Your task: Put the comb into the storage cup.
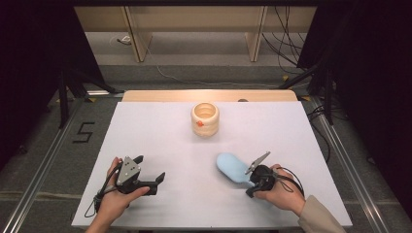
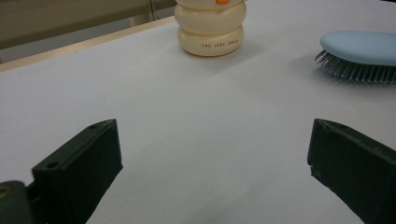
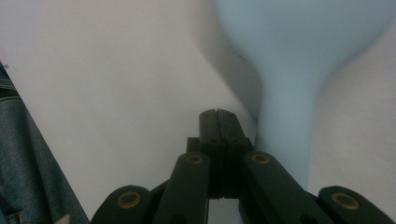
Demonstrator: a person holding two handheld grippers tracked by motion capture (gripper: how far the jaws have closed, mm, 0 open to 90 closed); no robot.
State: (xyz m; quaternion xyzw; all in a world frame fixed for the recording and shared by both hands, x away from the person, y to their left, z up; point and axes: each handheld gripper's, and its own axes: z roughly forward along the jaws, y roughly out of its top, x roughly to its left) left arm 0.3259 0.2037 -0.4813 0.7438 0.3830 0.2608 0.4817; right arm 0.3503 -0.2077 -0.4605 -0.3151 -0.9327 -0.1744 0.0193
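Note:
A light blue hairbrush (image 1: 232, 167) lies bristles down on the white table (image 1: 165, 131), right of centre; the left gripper view has it (image 2: 362, 49) at the far right. My right gripper (image 1: 251, 184) sits at the brush's handle end with its jaws pressed together and nothing between them. In the right gripper view the shut jaws (image 3: 217, 122) lie just left of the blue handle (image 3: 285, 135), beside it and not around it. My left gripper (image 1: 149, 168) rests near the front left, jaws wide apart (image 2: 212, 158) over bare table.
A cream ribbed cup (image 1: 205, 118) with an orange mark stands upright at the middle back, also ahead of the left gripper (image 2: 211, 28). Bare white surface lies between the two hands. A wooden strip (image 1: 209, 95) edges the table's far side.

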